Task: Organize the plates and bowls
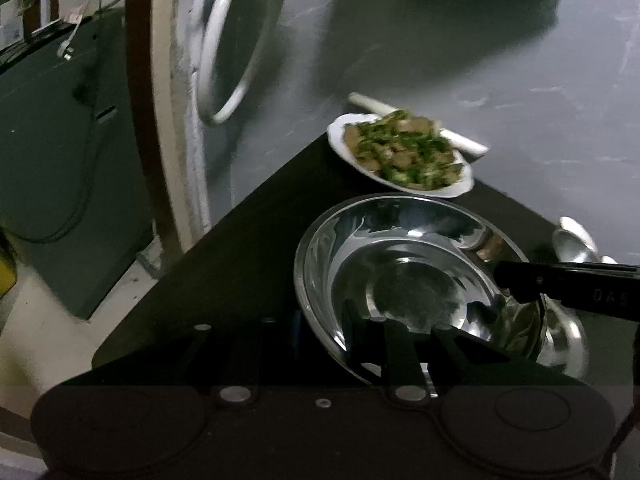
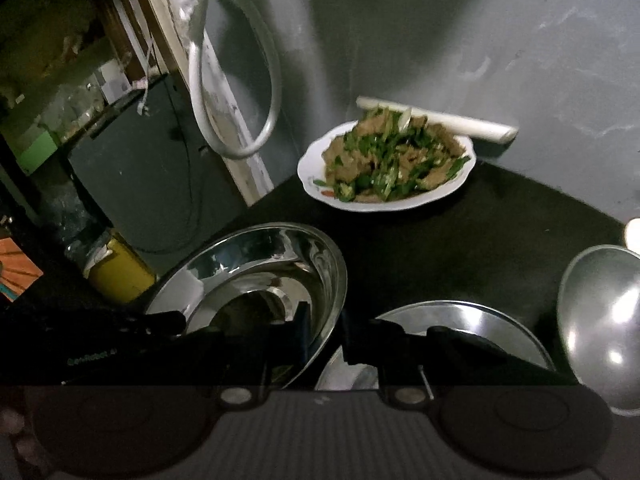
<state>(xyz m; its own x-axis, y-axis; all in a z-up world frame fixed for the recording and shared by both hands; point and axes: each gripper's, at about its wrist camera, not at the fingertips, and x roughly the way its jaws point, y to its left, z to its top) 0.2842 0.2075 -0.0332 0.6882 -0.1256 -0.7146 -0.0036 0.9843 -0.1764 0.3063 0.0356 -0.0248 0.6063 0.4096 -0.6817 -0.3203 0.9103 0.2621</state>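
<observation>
Between both tongs — steel bowl [image 2: 256, 280] tilted.

We saw that our left hand-held gripper [image 1: 394, 344] was matte black, with round silver screws at its finger pivots. Our right hand-held gripper [image 2: 326, 336] matched it, adding a ribbed grey panel and faint white lettering.

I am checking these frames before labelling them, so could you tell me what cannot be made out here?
- Second steel bowl, right wrist view: its near part is hidden behind the right gripper.
- Right gripper's contact on the large steel bowl: too dark to make out.
- Food on the white plate, left wrist view: blurred.
- Round steel piece, right wrist view: cut off by the edge.
</observation>
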